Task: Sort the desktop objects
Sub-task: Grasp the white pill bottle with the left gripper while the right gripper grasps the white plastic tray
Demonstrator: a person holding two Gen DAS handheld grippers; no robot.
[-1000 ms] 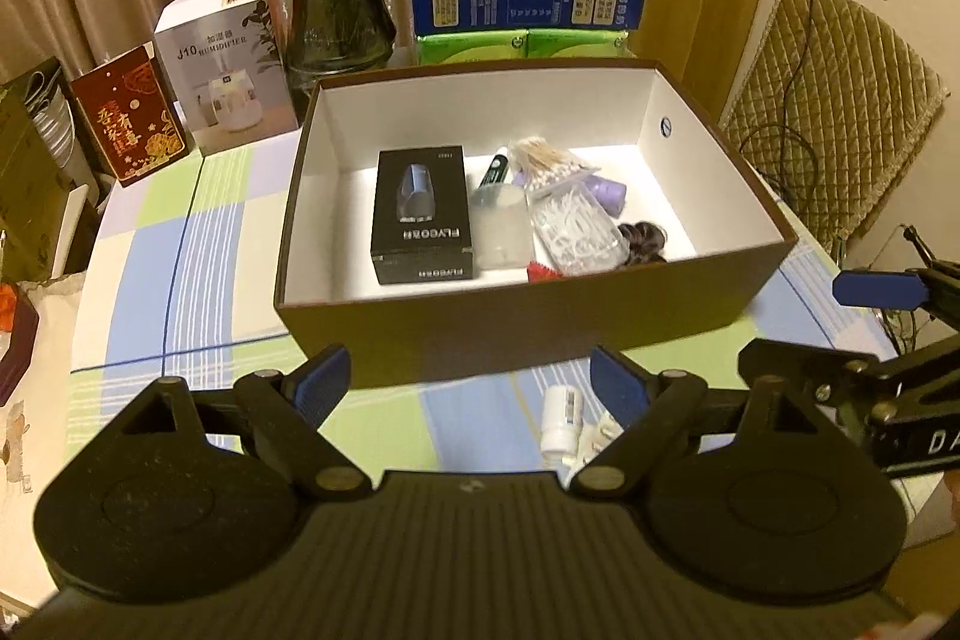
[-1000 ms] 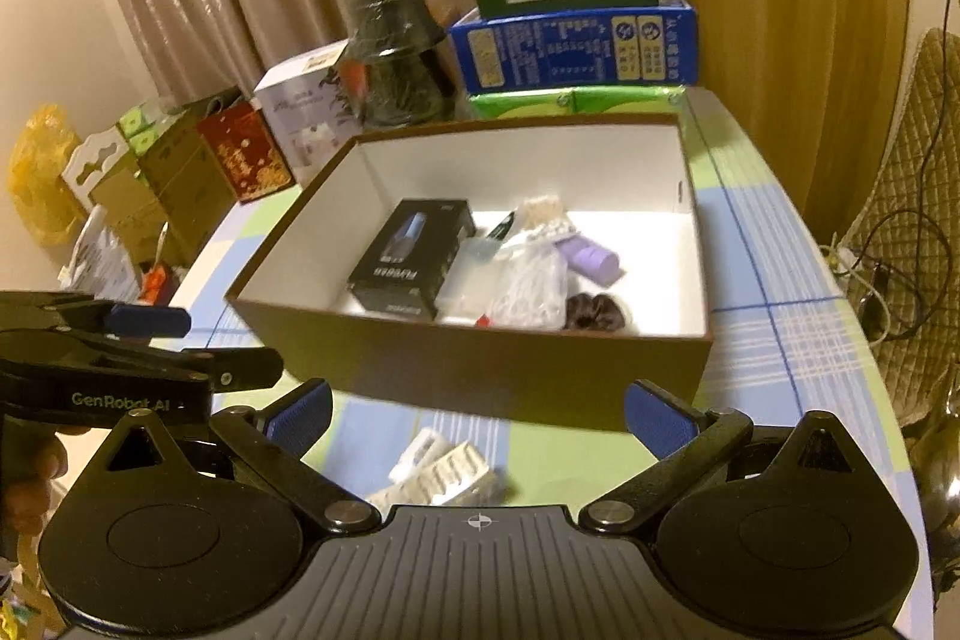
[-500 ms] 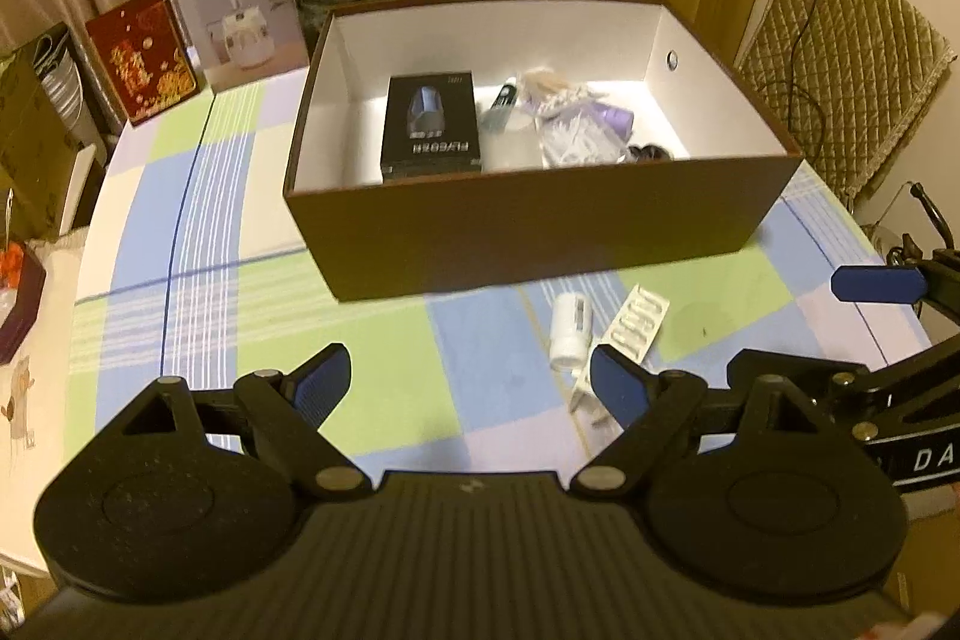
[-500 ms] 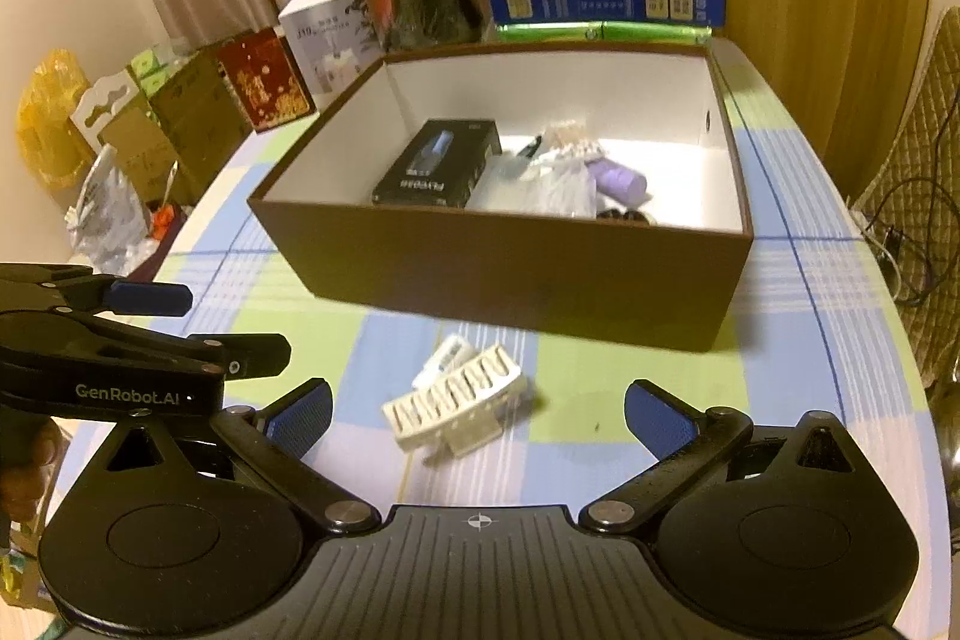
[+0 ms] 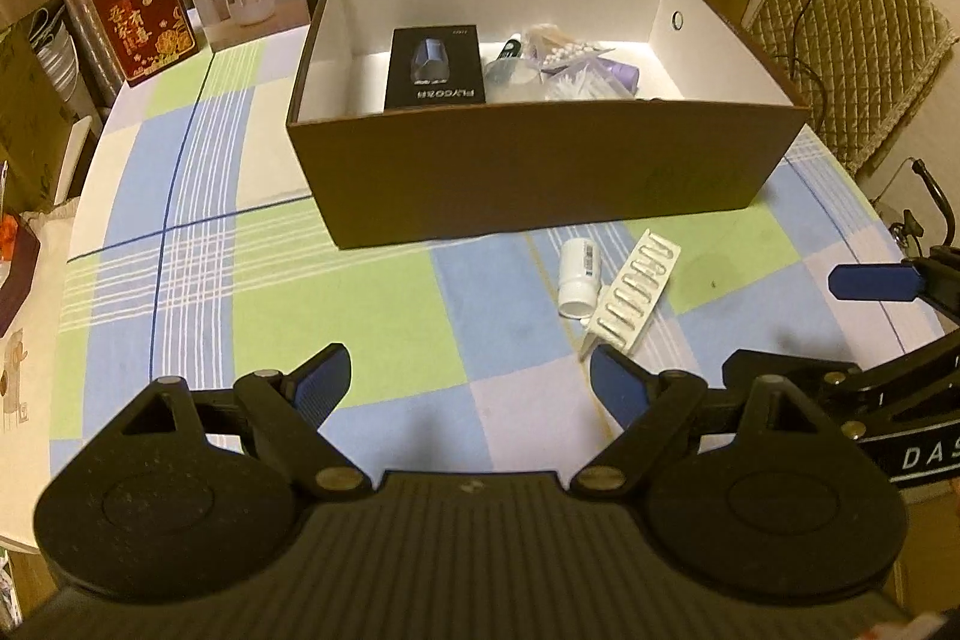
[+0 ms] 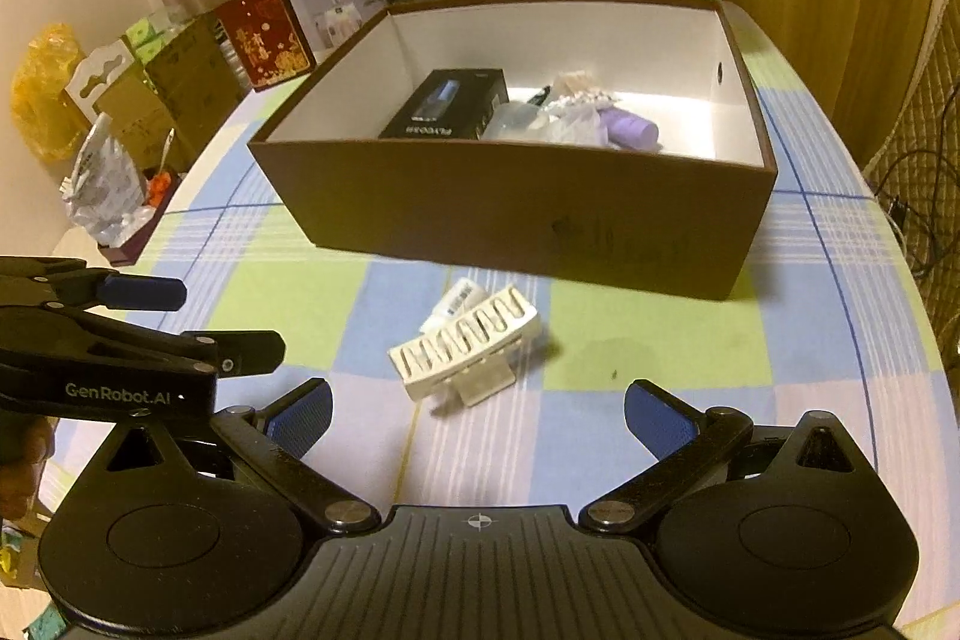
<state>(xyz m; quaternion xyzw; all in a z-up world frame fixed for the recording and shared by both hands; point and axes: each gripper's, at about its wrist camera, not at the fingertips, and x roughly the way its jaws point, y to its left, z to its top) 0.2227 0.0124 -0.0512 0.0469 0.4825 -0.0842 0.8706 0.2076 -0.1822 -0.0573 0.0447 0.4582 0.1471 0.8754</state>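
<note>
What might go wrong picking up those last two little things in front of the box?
1. The blister pack leans on the small white bottle; grabbing one may knock the other, and the bottle, lying on its side, may roll.
2. The pack is thin and partly propped up, so an open claw, such as the right claw, may slip off it.
3. Both sit close to the brown box, which may get bumped.

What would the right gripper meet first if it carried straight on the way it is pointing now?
Most likely the white pill blister pack, which lies on the tablecloth just ahead of the open right gripper and roughly centred between its fingers. Depth is hard to judge; it might touch cloth just short.
</note>
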